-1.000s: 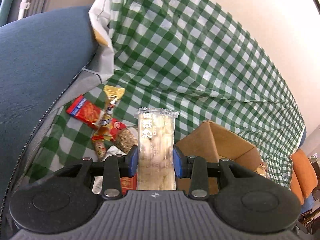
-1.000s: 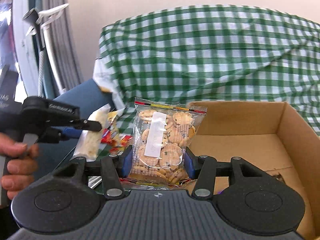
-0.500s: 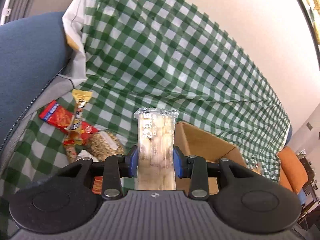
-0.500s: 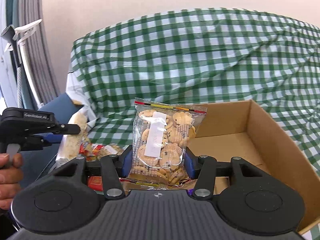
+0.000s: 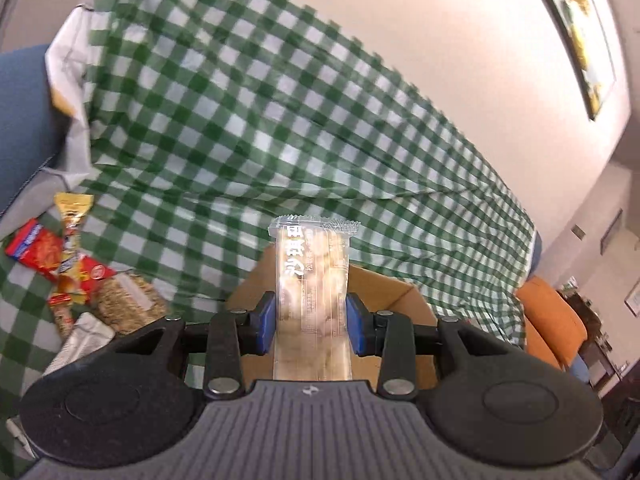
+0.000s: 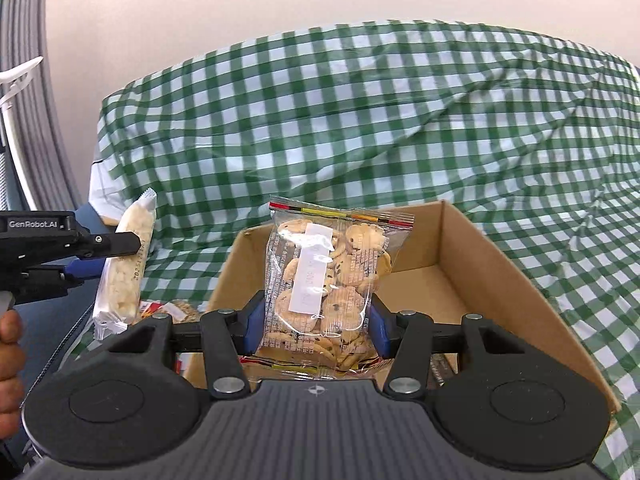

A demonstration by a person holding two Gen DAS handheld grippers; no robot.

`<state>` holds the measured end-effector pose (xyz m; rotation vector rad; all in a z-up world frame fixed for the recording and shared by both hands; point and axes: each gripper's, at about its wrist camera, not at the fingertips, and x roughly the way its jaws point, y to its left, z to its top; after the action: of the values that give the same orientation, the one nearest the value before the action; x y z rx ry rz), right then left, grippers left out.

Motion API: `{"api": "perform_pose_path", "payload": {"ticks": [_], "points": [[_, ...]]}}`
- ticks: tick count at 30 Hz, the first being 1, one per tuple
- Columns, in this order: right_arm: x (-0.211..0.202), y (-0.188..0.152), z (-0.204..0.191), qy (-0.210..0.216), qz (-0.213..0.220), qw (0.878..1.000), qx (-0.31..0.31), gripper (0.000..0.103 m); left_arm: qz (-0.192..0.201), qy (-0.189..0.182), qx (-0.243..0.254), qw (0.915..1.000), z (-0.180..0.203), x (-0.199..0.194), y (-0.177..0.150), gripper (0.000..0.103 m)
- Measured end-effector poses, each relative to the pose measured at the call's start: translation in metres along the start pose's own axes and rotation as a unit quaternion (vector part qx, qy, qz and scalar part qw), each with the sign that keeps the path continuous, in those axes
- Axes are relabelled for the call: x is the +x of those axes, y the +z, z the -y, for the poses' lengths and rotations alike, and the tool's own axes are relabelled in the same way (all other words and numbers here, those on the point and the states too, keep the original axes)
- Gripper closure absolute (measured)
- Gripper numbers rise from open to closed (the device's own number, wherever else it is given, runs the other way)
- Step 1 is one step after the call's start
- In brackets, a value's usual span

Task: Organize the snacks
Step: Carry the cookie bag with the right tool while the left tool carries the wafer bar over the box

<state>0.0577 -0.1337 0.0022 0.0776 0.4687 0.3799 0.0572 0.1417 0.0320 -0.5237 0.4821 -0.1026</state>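
Both grippers loaded: right gripper (image 6: 318, 326) clamping upright cookie bag (image 6: 326, 284) directly before open box (image 6: 496, 264); left gripper (image 5: 311, 318) pinching bar (image 5: 312, 296), farther left.

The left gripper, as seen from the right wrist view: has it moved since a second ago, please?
Yes. The left gripper with its snack bar now sits nearer the cardboard box.

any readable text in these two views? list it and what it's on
"GenRobot.AI": side of the left gripper, seen from the right wrist.
"沙琪玛": white characters on the clear snack bar wrapper.
Digits starting "202": on the same bar; the rest is blurred.
Cookie bag: small print and white sticker unreadable.
Red snack packets: too blurred.
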Motion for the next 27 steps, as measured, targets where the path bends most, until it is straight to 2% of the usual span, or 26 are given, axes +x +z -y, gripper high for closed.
{"api": "perform_pose_path", "payload": {"ticks": [12, 27], "points": [[-0.003, 0.002, 0.016, -0.044, 0.015, 0.999, 0.017, 0.050, -0.004, -0.036, 0.036, 0.9987, 0.026, 0.008, -0.012, 0.063], [-0.004, 0.000, 0.022, -0.064, 0.019, 0.997, 0.031, 0.050, -0.008, -0.059, 0.058, 0.9965, 0.038, 0.014, -0.018, 0.063]]}}
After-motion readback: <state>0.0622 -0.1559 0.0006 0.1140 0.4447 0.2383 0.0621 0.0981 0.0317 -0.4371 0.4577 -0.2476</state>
